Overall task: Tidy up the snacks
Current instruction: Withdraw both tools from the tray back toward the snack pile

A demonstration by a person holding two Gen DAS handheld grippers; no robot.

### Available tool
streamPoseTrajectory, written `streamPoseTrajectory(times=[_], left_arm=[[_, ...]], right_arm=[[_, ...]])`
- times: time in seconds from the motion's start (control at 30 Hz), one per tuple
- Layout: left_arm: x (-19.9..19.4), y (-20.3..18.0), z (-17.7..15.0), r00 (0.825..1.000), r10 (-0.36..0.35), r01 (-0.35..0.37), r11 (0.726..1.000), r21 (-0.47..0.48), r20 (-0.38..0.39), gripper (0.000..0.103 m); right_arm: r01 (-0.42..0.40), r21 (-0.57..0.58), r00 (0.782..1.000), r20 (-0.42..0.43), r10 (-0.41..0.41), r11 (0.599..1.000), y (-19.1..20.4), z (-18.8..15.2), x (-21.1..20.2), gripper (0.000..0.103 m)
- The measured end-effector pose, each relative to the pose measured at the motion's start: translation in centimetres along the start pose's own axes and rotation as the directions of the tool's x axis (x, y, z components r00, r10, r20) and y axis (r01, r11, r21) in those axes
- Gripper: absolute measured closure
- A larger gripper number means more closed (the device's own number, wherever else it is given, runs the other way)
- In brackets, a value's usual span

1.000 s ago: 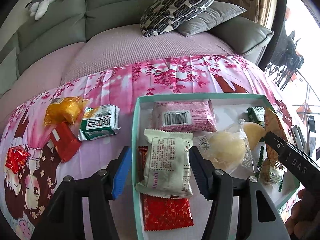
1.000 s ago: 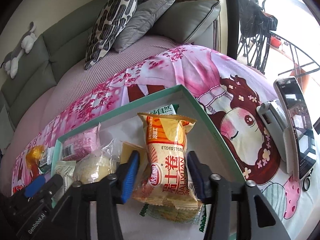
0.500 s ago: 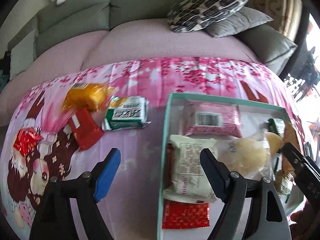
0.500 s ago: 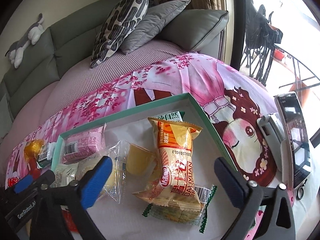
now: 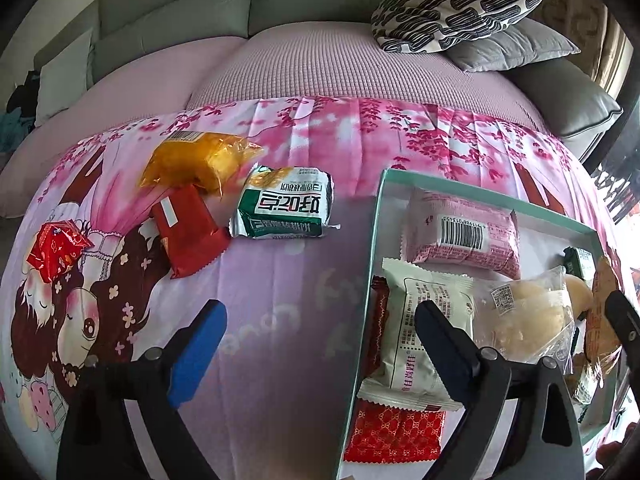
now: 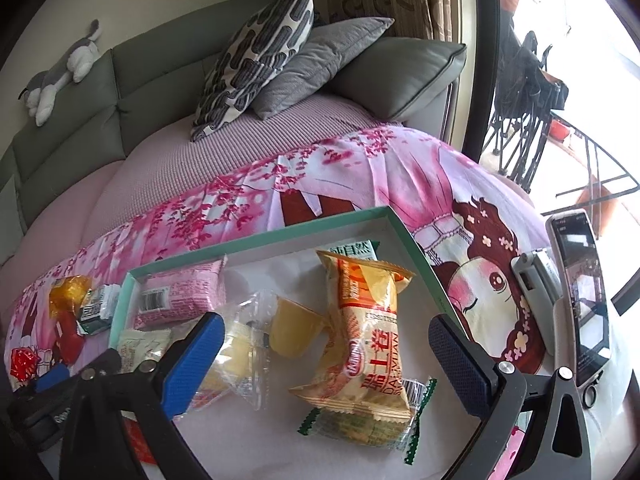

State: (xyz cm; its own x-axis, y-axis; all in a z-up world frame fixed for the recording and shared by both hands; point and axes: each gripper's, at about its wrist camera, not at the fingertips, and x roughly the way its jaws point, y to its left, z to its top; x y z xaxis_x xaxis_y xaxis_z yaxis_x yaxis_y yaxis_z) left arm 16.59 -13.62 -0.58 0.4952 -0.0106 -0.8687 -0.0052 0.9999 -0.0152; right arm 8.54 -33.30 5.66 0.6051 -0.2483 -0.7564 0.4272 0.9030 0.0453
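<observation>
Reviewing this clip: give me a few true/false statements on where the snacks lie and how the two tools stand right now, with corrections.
1. The green-and-white packet lies inside the teal box. False: it lies on the pink cloth outside the box.
2. The orange Swiss-roll bag lies in the box. True.
3. The right tool is clamped on that bag. False: its jaws stand wide, clear of it.
4. The pink barcoded packet is in the box. True.
5. The left tool grips the cream packet. False: its jaws are opening, with nothing clamped.
</observation>
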Motion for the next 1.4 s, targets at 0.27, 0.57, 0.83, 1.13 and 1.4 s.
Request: streamPoseTrajectory(times=[0.27, 0.57, 0.83, 1.13, 1.4], left_arm=[[0.0, 0.9, 0.3, 1.0, 0.008, -0.008, 1.0, -0.009, -0.01, 0.008], [-0.2, 4.7, 0.9, 0.998, 0.065, -0.065, 0.996, -0.064, -0.008, 0.008], [-0.6, 8.1, 0.8, 0.995, 0.104, -0.104, 0.989, -0.107, -0.006, 0.008], [-1.7, 12.0, 0.6, 0.994, 0.113, -0.111, 0.983, -0.148, 0.004, 0.008], [-2.6, 16.2, 0.5, 0.991, 0.136, -0.13, 0.971, -0.2, 0.019, 0.008]], right_arm=[[-0.04, -0.033, 0.999, 0.025, 0.041, 0.999, 2.1, 0.3, -1.5, 0.0], [-0.093, -0.111, 0.996, 0.003, 0.094, 0.989, 5.7, -0.3, -1.5, 0.0], [-0.147, -0.158, 0.989, -0.022, 0.145, 0.977, 9.0, -1.2, -1.3, 0.0], [-0.198, -0.224, 0.98, -0.033, 0.196, 0.954, 13.2, -2.3, -1.7, 0.0], [-0.224, -0.272, 0.974, -0.044, 0.22, 0.936, 16.5, -3.4, -1.8, 0.0]])
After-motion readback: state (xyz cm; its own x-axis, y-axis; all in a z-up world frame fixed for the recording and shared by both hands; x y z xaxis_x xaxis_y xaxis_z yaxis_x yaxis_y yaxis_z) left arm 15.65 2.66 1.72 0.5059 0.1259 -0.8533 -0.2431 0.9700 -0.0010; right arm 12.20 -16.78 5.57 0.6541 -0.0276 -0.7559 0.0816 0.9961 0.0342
